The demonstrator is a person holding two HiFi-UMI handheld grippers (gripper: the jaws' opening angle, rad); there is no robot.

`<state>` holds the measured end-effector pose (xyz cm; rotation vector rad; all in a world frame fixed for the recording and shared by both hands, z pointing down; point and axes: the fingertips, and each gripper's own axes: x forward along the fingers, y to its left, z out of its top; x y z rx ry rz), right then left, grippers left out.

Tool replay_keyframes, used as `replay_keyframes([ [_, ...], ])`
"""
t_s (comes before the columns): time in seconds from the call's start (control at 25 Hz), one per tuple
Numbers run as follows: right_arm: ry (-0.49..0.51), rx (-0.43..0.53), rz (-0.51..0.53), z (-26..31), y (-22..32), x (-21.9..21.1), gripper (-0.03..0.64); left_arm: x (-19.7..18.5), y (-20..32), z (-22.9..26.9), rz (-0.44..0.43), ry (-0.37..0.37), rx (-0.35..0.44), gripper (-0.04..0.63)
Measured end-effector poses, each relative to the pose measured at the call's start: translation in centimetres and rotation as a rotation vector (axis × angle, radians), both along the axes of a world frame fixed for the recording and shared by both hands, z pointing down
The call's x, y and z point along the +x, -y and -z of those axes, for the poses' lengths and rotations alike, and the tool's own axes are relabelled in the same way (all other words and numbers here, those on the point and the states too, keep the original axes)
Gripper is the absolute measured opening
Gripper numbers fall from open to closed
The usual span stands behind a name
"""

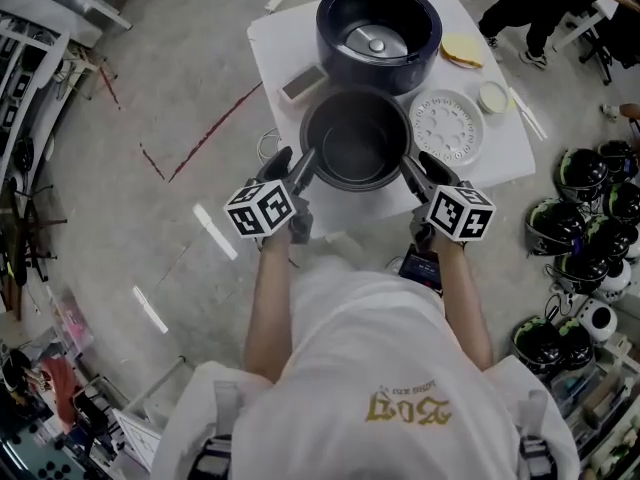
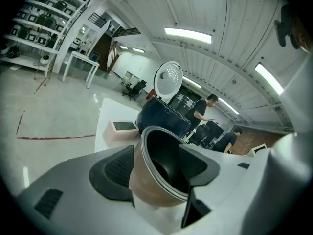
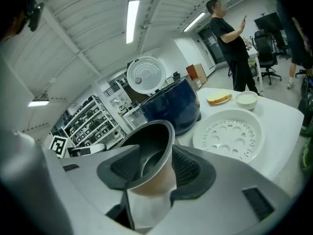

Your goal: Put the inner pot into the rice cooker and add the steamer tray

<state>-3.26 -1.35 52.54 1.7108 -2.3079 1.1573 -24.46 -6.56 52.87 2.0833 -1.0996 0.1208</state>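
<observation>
**Inner pot (image 1: pixel 355 140) staged outside rice cooker (image 1: pixel 378 28)**

Locate the inner pot upright on the white table (image 1: pixel 275 48), at 6 o'clock from the rice cooker and near the table's front edge. Note the cooker open, with its lid (image 2: pixel 168 80) raised at 12 o'clock and the heating plate (image 1: pixel 375 43) exposed at the bottom. Find the steamer tray (image 1: pixel 447 128) flat on the table at 3 o'clock from the pot, just beside it. Read the left gripper (image 1: pixel 305 168) at the pot's 8 o'clock as released. Jaws spread wide, one inside the pot and one outside, with the thin rim between them and unclamped. Read the right gripper (image 1: pixel 415 171) at 4 o'clock likewise: released, jaws astride the rim, no squeeze visible. See a flat box (image 1: pixel 303 83) at 10 o'clock from the pot.
</observation>
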Motion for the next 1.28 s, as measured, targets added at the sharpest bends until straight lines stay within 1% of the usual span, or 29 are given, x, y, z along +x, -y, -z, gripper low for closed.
replay_keyframes([
  [0.16, 0.026, -0.038, -0.055, -1.6, 0.7, 0.0, 0.201, 0.1, 1.2, -1.5, -0.035, 0.003, -0.028, 0.277],
  [0.28, 0.032, -0.052, -0.101, -2.3, 1.2, 0.3, 0.195, 0.0, 1.9, -2.1, -0.053, -0.001, -0.030, 0.236],
  [0.44, 0.039, -0.051, -0.140, -2.6, 2.1, 0.5, 0.193, 0.8, 2.7, -2.7, -0.109, -0.024, -0.043, 0.239],
  [0.64, 0.031, -0.052, -0.181, -2.9, 2.3, 0.7, 0.173, 1.3, 3.2, -3.4, -0.148, -0.019, -0.057, 0.217],
  [0.68, 0.028, -0.052, -0.184, -2.9, 2.4, 0.6, 0.164, 1.2, 3.3, -3.4, -0.158, -0.016, -0.056, 0.192],
  [0.72, 0.023, -0.053, -0.185, -2.9, 2.4, 0.6, 0.148, 1.2, 3.4, -3.3, -0.172, -0.015, -0.054, 0.153],
  [0.76, 0.017, -0.055, -0.186, -3.0, 2.4, 0.6, 0.109, 1.2, 3.5, -3.3, -0.187, -0.017, -0.054, 0.143],
  [0.8, 0.015, -0.057, -0.186, -3.1, 2.3, 0.6, 0.091, 1.3, 3.4, -3.2, -0.201, -0.022, -0.057, 0.127],
  [0.84, 0.021, -0.057, -0.186, -3.2, 2.3, 0.7, 0.089, 1.3, 3.4, -3.2, -0.209, -0.029, -0.062, 0.105],
  [1.0, 0.064, -0.047, -0.200, -3.1, 2.4, 1.0, 0.081, 1.6, 3.6, -3.1, -0.221, -0.064, -0.077, 0.099],
  [1.12, 0.088, -0.049, -0.206, -3.3, 2.6, 1.1, 0.077, 1.7, 3.8, -3.2, -0.226, -0.070, -0.087, 0.097],
  [1.2, 0.106, -0.053, -0.208, -3.4, 2.5, 1.1, 0.075, 1.6, 3.7, -3.3, -0.225, -0.075, -0.096, 0.094],
  [1.28, 0.123, -0.050, -0.215, -3.5, 2.3, 1.2, 0.072, 1.6, 3.6, -3.3, -0.215, -0.096, -0.104, 0.091],
])
